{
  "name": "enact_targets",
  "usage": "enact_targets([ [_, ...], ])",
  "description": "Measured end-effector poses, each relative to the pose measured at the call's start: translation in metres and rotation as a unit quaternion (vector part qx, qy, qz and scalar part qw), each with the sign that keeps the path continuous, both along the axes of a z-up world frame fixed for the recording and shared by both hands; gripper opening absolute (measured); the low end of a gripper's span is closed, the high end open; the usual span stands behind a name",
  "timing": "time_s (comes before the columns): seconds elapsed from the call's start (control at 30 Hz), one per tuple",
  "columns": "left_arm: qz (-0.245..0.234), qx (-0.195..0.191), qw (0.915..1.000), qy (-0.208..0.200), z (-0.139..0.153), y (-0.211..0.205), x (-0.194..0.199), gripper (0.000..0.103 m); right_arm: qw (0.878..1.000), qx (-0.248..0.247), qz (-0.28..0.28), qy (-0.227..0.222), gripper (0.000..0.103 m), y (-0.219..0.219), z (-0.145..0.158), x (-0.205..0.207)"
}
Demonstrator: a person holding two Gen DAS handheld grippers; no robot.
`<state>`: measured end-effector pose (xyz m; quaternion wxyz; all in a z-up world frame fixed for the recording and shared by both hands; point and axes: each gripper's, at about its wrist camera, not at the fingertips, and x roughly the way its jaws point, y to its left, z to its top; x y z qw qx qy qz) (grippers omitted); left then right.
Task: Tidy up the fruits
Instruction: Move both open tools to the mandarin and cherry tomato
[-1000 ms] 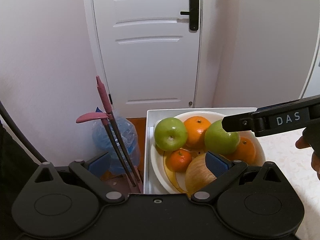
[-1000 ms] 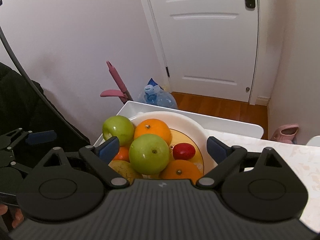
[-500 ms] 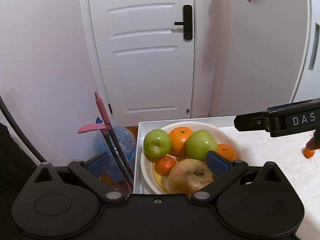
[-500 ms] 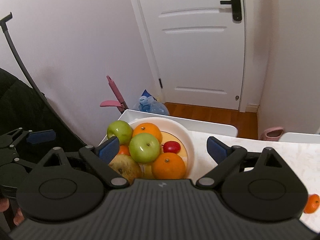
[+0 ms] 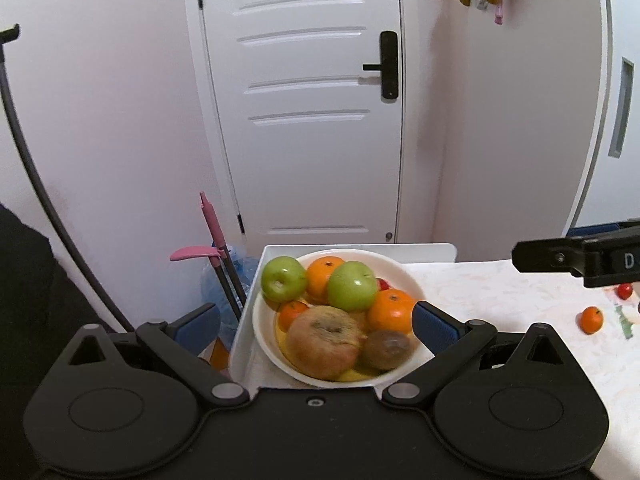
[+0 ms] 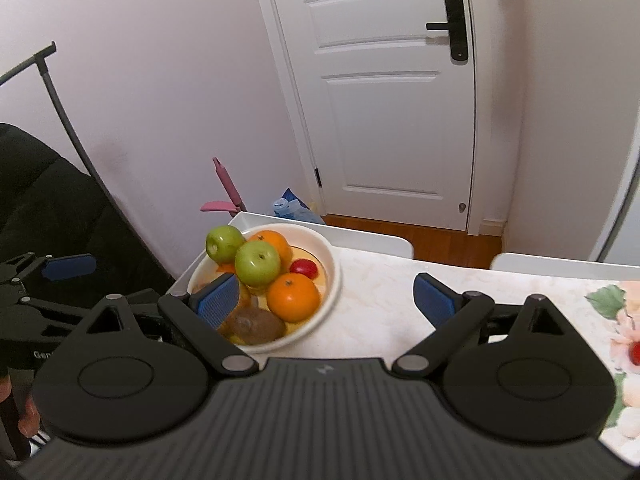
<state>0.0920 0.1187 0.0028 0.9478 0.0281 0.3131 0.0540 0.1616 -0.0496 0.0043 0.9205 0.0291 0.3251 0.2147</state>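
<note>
A red fruit (image 6: 635, 353) is cut off at the frame edge; the bowl's (image 5: 404, 272) fruit is blurred.

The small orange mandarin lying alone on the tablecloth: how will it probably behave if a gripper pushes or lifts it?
The small orange mandarin looks round, so a push would probably roll it across the flat patterned tablecloth. It seems small and likely light. Its skin is probably soft, so gentle squeezing seems wise.
</note>
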Motion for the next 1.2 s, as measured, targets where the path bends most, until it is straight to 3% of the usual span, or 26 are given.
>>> enact_targets([
  [0.3, 0.015, 0.005, 0.9999, -0.004, -0.001, -0.064, -0.021, 0.103, 1.000, -0.009, -0.011, -0.004, 0.103, -0.072, -0.004, -0.025],
  [0.6, 0.001, 0.004, 1.0000, -0.006, -0.014, -0.130, -0.023, 0.103, 0.998, -0.024, -0.049, -0.003, 0.103, -0.148, -0.019, -0.035],
  [0.97, -0.088, -0.004, 0.9961, -0.006, -0.045, -0.218, 0.009, 0.103, 0.991, -0.021, -0.130, 0.002, 0.103, -0.234, -0.044, -0.032],
  [1.2, -0.156, -0.011, 0.9877, 0.012, -0.080, -0.258, 0.042, 0.103, 0.977, -0.004, -0.210, 0.028, 0.103, -0.262, -0.068, -0.018],
])
